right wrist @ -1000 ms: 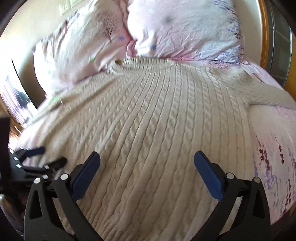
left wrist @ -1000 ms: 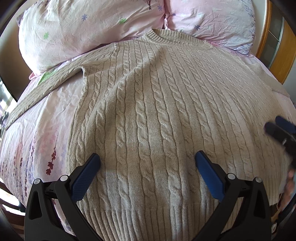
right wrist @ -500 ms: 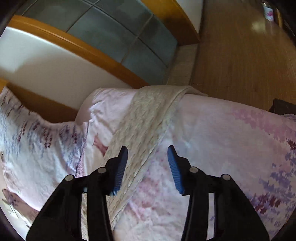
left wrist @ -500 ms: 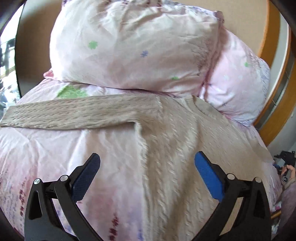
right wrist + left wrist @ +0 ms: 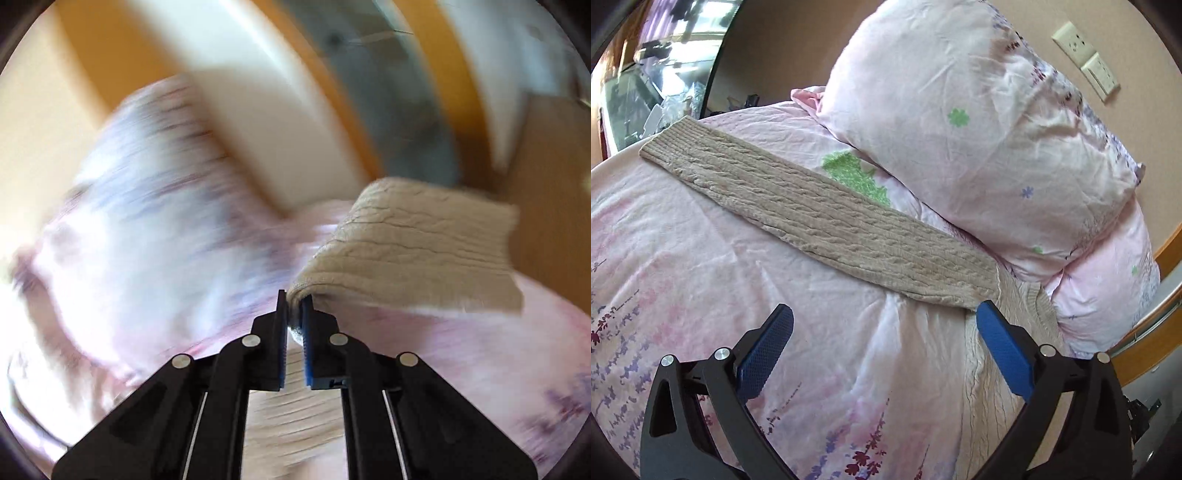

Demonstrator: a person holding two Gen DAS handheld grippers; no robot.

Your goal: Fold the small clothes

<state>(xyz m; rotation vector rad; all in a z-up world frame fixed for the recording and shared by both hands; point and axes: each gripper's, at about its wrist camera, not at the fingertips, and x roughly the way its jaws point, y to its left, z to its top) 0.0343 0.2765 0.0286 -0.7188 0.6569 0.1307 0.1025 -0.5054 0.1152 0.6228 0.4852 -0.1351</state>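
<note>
A beige cable-knit sweater lies on a pink floral bed. In the left wrist view its left sleeve (image 5: 827, 221) stretches flat from the shoulder at lower right to the cuff at upper left. My left gripper (image 5: 882, 325) is open and empty, hovering just below the sleeve near the armpit. In the blurred right wrist view my right gripper (image 5: 294, 301) is shut on a fold of the other sleeve (image 5: 413, 243), lifting it off the bed.
Two pink floral pillows (image 5: 979, 129) sit against the wall behind the sleeve. A wooden bed frame (image 5: 1160, 321) runs along the right. A wall socket (image 5: 1086, 59) is above the pillows. Wooden floor (image 5: 546, 184) shows beyond the bed's right edge.
My left gripper swung left from the sweater body to the left sleeve, staying open. My right gripper turned to the right sleeve, closed on it and is moving fast.
</note>
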